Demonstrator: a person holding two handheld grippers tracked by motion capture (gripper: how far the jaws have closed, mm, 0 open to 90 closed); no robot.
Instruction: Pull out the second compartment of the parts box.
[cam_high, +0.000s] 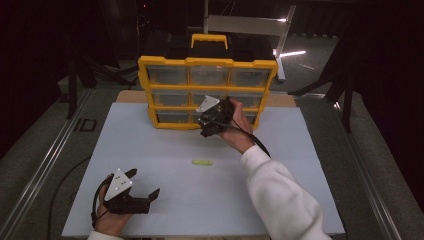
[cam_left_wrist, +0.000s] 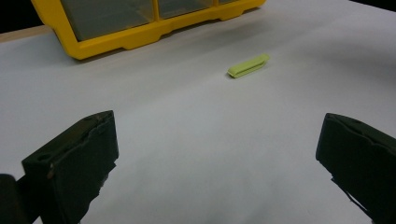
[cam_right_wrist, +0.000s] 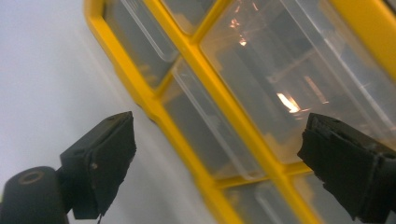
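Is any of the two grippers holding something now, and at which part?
Nothing is held. The left gripper is open above the white board, and the right gripper is open before the yellow drawer cabinet.

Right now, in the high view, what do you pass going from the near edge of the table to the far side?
Left claw open near the front edge → small green piece lying on the white board → right claw at the organizer's bottom row → yellow drawer organizer standing at the back.
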